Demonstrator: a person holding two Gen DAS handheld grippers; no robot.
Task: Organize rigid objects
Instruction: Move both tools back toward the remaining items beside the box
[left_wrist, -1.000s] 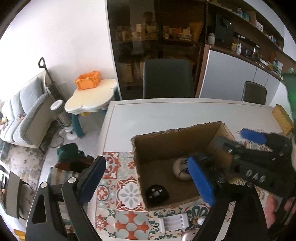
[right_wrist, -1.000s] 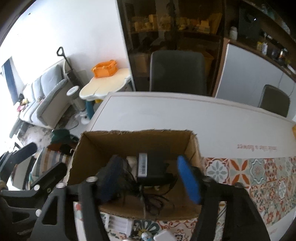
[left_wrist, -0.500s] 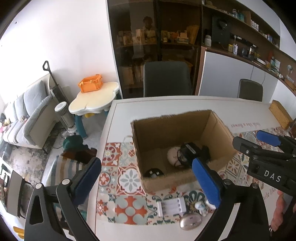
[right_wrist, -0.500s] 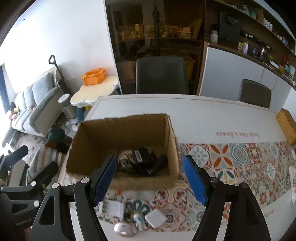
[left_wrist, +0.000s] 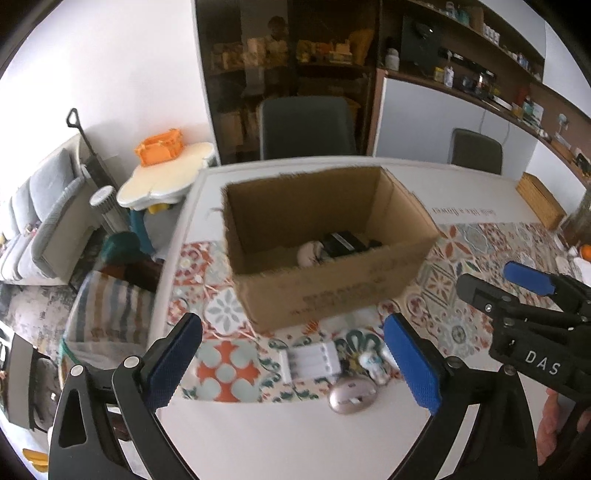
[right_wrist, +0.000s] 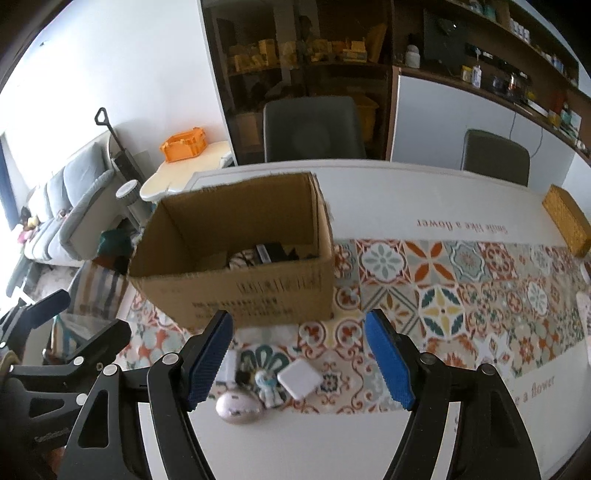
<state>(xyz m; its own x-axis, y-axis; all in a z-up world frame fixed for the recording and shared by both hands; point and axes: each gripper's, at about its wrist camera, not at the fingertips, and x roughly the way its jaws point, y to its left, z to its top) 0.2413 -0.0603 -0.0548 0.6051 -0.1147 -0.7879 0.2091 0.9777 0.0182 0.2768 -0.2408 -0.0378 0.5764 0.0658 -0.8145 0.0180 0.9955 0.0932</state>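
- Tools both stand wide and hold nothing: left tool (left_wrist: 291, 363), right tool (right_wrist: 297, 360).
- Cardboard box (right_wrist: 236, 295) sits just beyond both tools, with a black adapter (left_wrist: 343, 242) already inside.
- Loose pieces lie on the worktop (right_wrist: 369, 195) between the right tool's pads: mouse (right_wrist: 240, 406), figurine (right_wrist: 266, 384), white charger (right_wrist: 299, 378).
- Battery holder (left_wrist: 314, 363) lies between the left tool's pads.
- Best next, I judge: drop straight over one piece, pads clear of its neighbours, then close.

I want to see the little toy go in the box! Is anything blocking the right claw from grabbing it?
Nothing visible blocks it. The right gripper is open and empty, and the little figurine stands in plain view on the patterned mat, with a white square block and a mouse close beside it.
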